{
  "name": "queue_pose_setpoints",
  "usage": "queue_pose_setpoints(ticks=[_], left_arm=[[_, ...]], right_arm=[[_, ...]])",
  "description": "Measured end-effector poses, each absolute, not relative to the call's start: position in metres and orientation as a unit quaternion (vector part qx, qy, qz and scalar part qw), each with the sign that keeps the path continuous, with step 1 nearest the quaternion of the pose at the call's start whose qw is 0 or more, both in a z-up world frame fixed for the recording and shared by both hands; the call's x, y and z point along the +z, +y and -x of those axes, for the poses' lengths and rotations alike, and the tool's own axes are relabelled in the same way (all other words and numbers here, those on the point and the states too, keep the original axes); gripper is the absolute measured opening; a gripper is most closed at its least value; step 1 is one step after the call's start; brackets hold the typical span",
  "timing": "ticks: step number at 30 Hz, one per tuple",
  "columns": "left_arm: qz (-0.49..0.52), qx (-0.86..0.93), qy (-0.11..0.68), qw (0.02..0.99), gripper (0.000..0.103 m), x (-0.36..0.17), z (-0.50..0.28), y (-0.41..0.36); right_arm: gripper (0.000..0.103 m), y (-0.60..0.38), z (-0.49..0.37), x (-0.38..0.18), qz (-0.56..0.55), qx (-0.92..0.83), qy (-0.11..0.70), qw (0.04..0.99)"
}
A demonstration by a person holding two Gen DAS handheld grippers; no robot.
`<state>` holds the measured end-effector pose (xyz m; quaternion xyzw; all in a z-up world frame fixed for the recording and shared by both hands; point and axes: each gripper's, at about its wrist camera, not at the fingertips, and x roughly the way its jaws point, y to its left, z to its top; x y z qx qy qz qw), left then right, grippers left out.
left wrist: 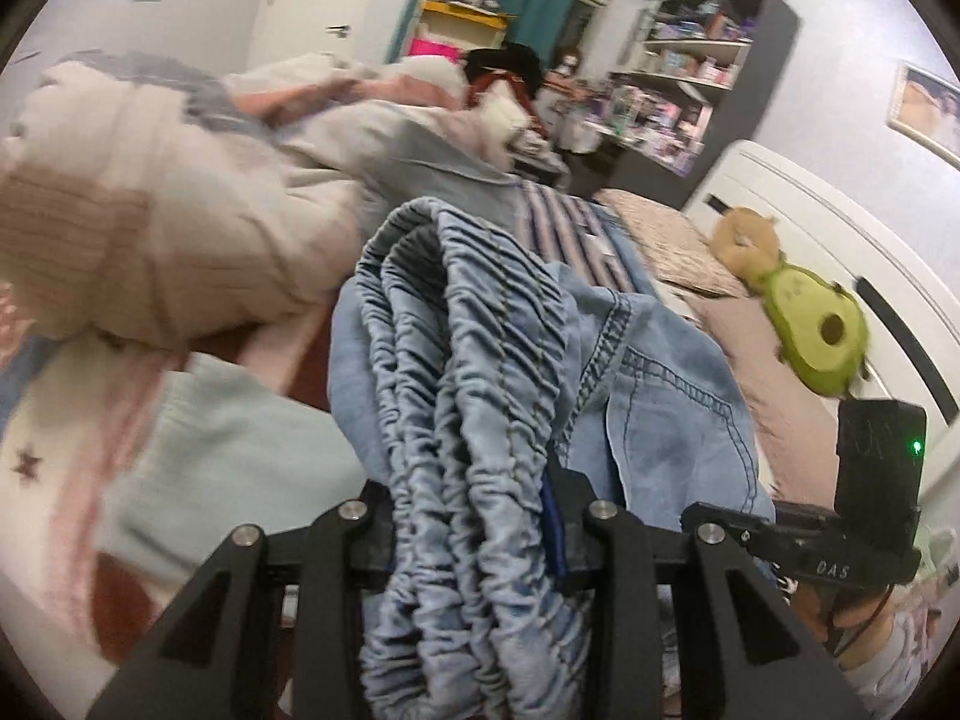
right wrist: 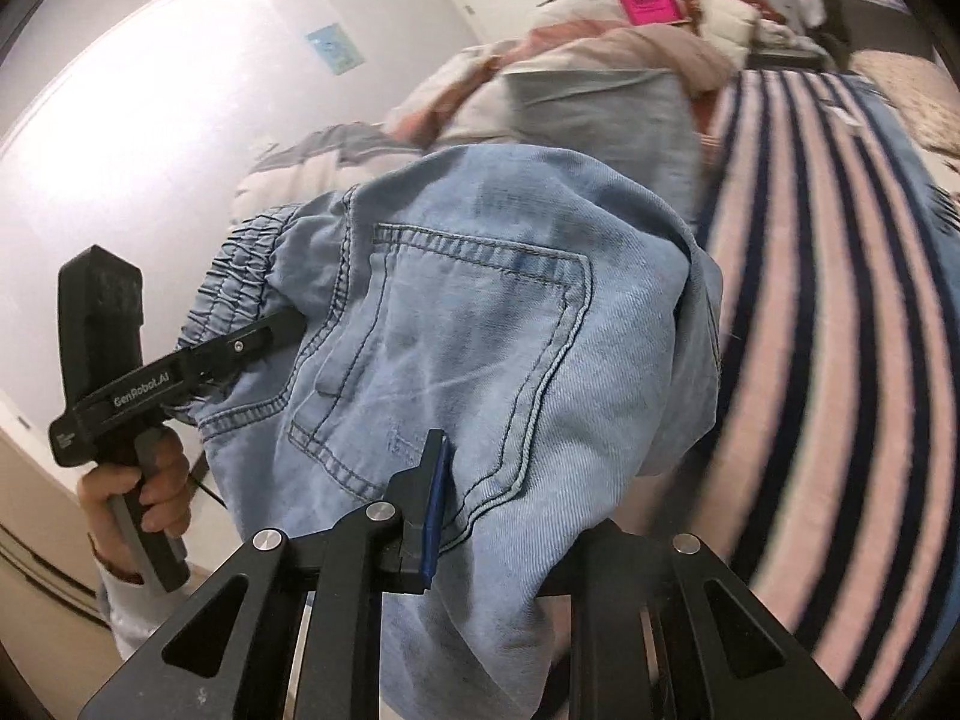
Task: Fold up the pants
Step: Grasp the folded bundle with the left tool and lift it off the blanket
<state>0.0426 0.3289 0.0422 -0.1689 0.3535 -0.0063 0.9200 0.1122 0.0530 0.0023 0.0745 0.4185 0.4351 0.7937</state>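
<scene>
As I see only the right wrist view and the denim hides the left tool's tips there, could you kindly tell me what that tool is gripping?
Observer: The left tool is shut on the elastic waistband, with several gathered layers bunched in it.
Operator: Thank you. Where does the band run past the tool?
Observer: It arches up and away from the tool in a folded loop.
Operator: Is anything lying further along the bed?
Observer: An avocado plush toy lies against the white headboard, apart from the pants.
</scene>
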Motion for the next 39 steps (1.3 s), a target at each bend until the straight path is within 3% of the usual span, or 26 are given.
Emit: queue_pose_setpoints(ticks=[6, 19, 24, 26, 28, 35, 37, 39], left_arm=[[0.174, 0.059, 0.386, 0.904, 0.03, 0.027, -0.058, 0.385], [0.232, 0.081, 0.44, 0.864, 0.034, -0.048, -0.07, 0.46], [0.224, 0.08, 0.449, 0.861, 0.042, -0.067, -0.067, 0.465], [0.226, 0.077, 0.447, 0.862, 0.042, -0.069, -0.065, 0.466], [0.227, 0.08, 0.446, 0.862, 0.043, -0.07, -0.065, 0.464], [0.205, 0.112, 0.447, 0.863, 0.048, -0.064, -0.066, 0.451], [0.191, 0.128, 0.446, 0.865, 0.056, -0.062, -0.065, 0.448], [0.169, 0.145, 0.444, 0.868, 0.057, -0.059, -0.062, 0.442]], right_arm=[[0.014, 0.126, -0.13, -0.016, -0.1, 0.453, 0.44, 0.769], [0.014, 0.18, -0.158, -0.068, -0.111, 0.459, 0.483, 0.737], [0.015, 0.192, -0.161, -0.092, -0.107, 0.456, 0.515, 0.718], [0.022, 0.19, -0.162, -0.099, -0.108, 0.45, 0.52, 0.718], [0.022, 0.189, -0.163, -0.103, -0.112, 0.448, 0.518, 0.721], [0.025, 0.192, -0.156, -0.096, -0.092, 0.431, 0.508, 0.74], [0.028, 0.192, -0.153, -0.094, -0.09, 0.426, 0.508, 0.743], [0.03, 0.192, -0.15, -0.091, -0.082, 0.425, 0.504, 0.748]])
